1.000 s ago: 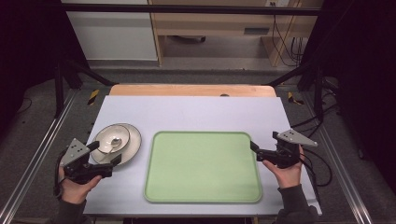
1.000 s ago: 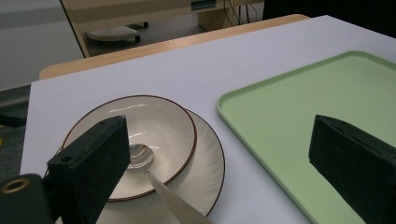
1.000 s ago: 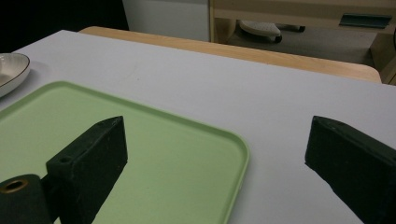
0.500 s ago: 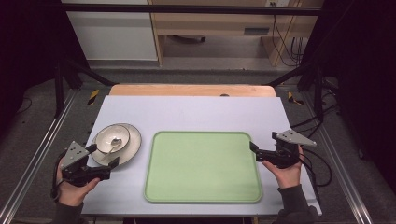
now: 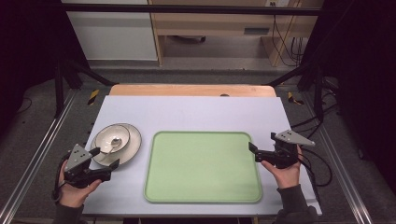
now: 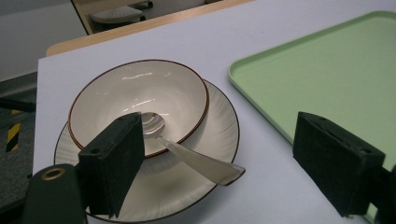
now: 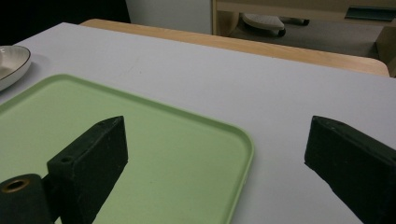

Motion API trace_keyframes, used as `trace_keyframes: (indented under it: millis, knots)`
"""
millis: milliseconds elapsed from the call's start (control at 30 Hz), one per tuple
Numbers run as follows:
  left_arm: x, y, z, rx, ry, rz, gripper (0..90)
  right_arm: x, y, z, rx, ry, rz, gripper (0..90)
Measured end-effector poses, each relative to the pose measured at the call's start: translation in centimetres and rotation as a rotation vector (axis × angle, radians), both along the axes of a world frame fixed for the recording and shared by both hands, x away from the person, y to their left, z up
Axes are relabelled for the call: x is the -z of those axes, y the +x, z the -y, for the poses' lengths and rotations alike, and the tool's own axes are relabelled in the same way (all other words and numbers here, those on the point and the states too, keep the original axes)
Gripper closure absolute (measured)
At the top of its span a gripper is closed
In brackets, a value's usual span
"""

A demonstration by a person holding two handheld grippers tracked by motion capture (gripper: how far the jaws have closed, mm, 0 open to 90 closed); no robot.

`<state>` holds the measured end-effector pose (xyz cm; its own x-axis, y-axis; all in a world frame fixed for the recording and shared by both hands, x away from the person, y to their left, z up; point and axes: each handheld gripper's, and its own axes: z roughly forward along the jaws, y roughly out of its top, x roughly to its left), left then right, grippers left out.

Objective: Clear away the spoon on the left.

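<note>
The left gripper [image 5: 106, 157] stood at the near edge of the plate [image 5: 132, 148], its jaws apart and just closing a little, nothing clamped between them. A bowl [image 5: 111, 136] sat on that plate with a spoon [image 6: 196, 156] leaning in it. The right gripper [image 5: 252, 153] hung open over the green tray's [image 5: 201, 186] right edge on the table [image 5: 196, 112].
</note>
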<state>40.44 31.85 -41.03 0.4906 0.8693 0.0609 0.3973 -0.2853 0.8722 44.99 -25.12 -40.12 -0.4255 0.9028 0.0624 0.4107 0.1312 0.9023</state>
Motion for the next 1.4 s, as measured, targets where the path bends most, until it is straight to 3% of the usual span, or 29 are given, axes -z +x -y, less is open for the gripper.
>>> trace_keyframes:
  millis: [600,1167,1400]
  knots:
    - [0.78,-0.07,0.04,-0.025,0.062,0.013,43.9,0.13,0.08,-0.14,0.002,-0.007,-0.005,6.8]
    - [0.99,-0.06,-0.20,-0.043,0.073,0.014,65.6,0.27,0.17,-0.33,-0.006,-0.010,-0.014,7.2]
    - [0.98,-0.10,-0.22,-0.055,0.079,0.021,70.3,0.28,0.15,-0.34,-0.009,-0.013,-0.015,7.2]
